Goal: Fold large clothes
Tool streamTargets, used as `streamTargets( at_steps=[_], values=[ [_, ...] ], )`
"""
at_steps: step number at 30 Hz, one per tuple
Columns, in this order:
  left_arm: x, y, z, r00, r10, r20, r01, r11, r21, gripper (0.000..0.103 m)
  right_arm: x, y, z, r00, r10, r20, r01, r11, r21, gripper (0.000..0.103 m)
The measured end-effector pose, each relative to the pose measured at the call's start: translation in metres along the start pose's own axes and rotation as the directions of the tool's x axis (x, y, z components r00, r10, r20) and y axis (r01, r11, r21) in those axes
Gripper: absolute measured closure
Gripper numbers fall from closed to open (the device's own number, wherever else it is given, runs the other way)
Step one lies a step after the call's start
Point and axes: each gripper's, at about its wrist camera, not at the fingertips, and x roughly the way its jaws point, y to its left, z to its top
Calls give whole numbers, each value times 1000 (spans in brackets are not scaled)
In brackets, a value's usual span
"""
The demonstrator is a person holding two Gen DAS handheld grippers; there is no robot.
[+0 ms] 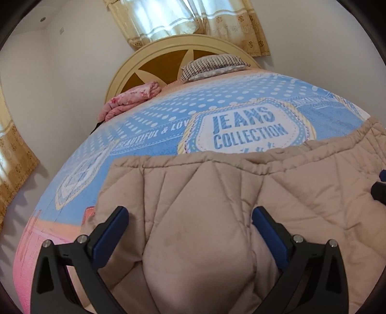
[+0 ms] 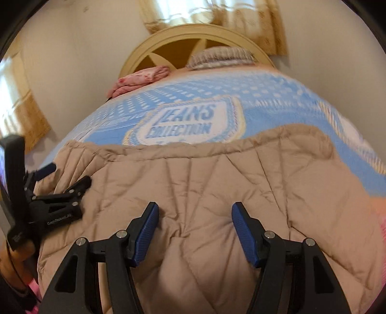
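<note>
A beige quilted puffer garment (image 1: 241, 193) lies spread on the bed, also in the right wrist view (image 2: 205, 181). My left gripper (image 1: 190, 215) is open, its blue pads on either side of a raised fold of the garment. My right gripper (image 2: 195, 212) is open just above the garment, with fabric bulging between its fingers. The left gripper also shows at the left edge of the right wrist view (image 2: 70, 176), over the garment's left side. A dark bit of the right gripper shows at the right edge of the left wrist view (image 1: 380, 190).
The bed (image 1: 149, 125) has a blue dotted sheet with a "JEANS COLLECTION" badge. A striped pillow (image 1: 212, 65) and a pink folded cloth (image 1: 130, 99) lie by the curved headboard (image 1: 156, 53). Curtains (image 1: 183, 19) hang behind and at the left.
</note>
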Motion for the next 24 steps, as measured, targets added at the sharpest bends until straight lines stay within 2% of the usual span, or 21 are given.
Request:
streamTargets(
  at_steps=[14,24],
  values=[
    [27,0,-9,996,-57,-64,53,997,-60,0,20,0,-6,1000,-11,-22,11,1000,1,40],
    [31,0,-13,994,-75,-79,70,995,-72,0,27,-2,-9,999,-7,-32,8,1000,7,40]
  ],
)
